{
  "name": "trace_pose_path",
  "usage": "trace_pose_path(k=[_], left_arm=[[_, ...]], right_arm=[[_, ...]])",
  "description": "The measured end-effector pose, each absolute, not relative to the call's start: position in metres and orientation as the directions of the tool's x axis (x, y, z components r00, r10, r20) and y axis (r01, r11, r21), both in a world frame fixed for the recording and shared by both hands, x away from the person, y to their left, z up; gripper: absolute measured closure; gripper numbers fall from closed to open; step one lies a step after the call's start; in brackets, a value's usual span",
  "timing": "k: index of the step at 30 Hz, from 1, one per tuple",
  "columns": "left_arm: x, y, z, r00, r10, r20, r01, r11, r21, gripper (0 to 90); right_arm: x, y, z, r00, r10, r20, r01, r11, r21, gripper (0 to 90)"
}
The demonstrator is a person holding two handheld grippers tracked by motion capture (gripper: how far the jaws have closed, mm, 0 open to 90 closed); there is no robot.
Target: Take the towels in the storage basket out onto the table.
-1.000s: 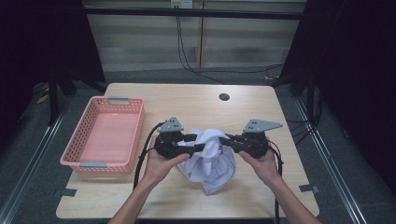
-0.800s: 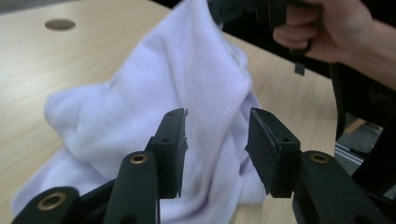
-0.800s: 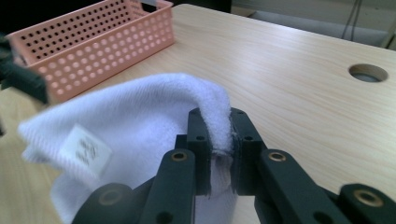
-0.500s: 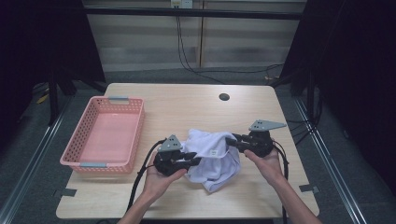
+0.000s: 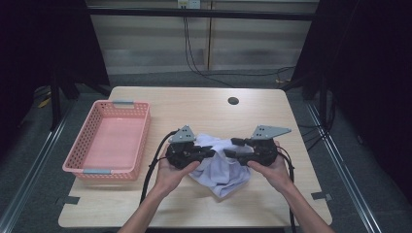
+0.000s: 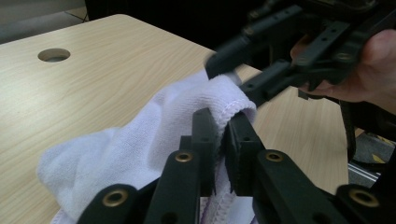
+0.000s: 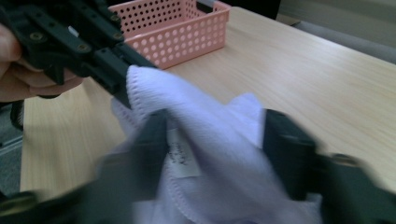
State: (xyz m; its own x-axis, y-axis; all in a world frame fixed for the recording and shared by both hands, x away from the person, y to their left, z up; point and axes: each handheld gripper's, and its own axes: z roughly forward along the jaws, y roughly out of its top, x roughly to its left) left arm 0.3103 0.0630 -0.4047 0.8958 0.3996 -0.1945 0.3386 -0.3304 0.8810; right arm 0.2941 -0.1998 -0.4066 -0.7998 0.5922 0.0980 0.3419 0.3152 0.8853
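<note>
Pinching white towel hem, left hand-held gripper

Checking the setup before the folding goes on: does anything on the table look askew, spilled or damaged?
Nothing is spilled or damaged. The white terry cloth towel lies bunched and crumpled between both grippers, its stitched hem pinched in the left gripper. The pink perforated plastic basket sits slightly askew to the wooden table edge.

A white terry towel lies crumpled in a loose heap on the wooden table's near middle, right of the pink basket. Its stitched hem (with a small label sewn beside it) is lifted off the heap.
</note>
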Motion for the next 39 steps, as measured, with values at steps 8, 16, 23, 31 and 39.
trace_pose_path(k=[8,16,23,31,39], left_arm=[[0.299,0.081,-0.407,0.876,0.443,-0.193,0.353,-0.313,0.882,60.4],[0.284,0.069,-0.426,0.899,0.403,-0.17,0.331,-0.373,0.867,57.9],[0.298,0.07,-0.438,0.88,0.41,-0.241,0.382,-0.308,0.871,86.6],[0.303,0.091,-0.368,0.892,0.421,-0.164,0.271,-0.21,0.939,87.8],[0.292,0.109,-0.295,0.898,0.433,-0.081,0.148,-0.121,0.982,87.8]], right_arm=[[0.297,-0.219,-0.401,-0.74,0.659,0.135,0.374,0.236,0.897,88.3],[0.305,-0.229,-0.408,-0.712,0.681,0.17,0.405,0.202,0.892,88.1],[0.307,-0.228,-0.413,-0.712,0.679,0.176,0.422,0.214,0.881,87.9],[0.329,-0.247,-0.365,-0.68,0.719,0.142,0.361,0.159,0.919,88.3],[0.366,-0.257,-0.295,-0.618,0.782,0.083,0.295,0.132,0.946,88.5]])
